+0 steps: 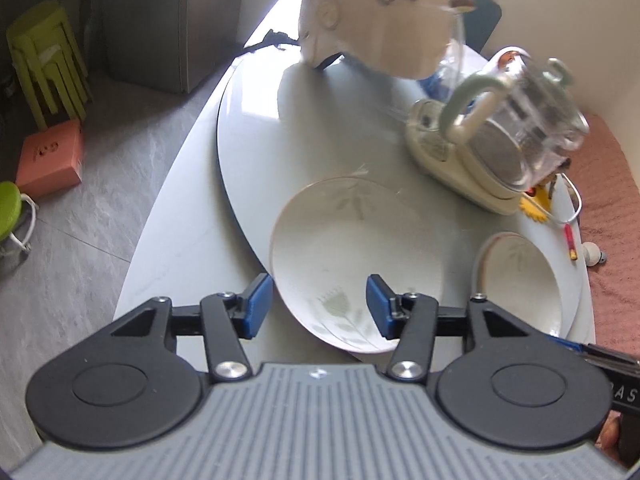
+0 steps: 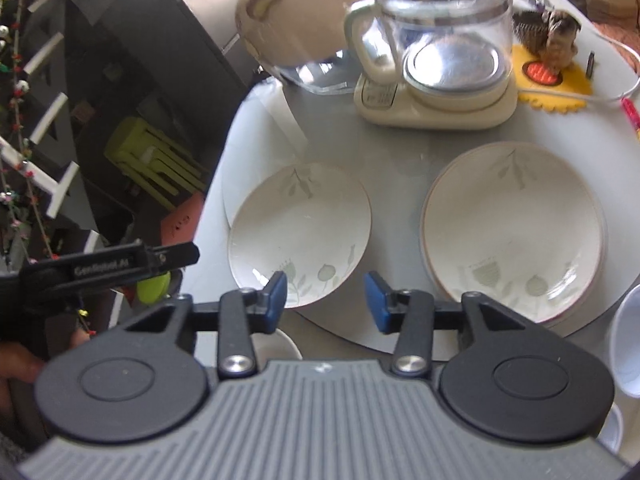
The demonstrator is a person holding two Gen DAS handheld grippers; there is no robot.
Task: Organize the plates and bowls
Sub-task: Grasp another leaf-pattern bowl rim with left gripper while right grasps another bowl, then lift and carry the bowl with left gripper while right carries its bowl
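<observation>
1. On the left wrist view, the left gripper (image 1: 318,306) is open with nothing held. The smaller plate (image 1: 356,264) lies flat on the round tray (image 1: 256,128), and its near rim sits right between the blue pads. The bigger plate (image 1: 520,276) lies off to the right.

2. On the right wrist view, the right gripper (image 2: 326,300) is open and empty too. It hangs over the gap between both plates, so the left gripper looks nearer to the smaller one.

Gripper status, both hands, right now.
Left gripper: open, holding nothing; its fingers straddle the near rim of the small plate.
Right gripper: open, empty, above the table's edge.
</observation>
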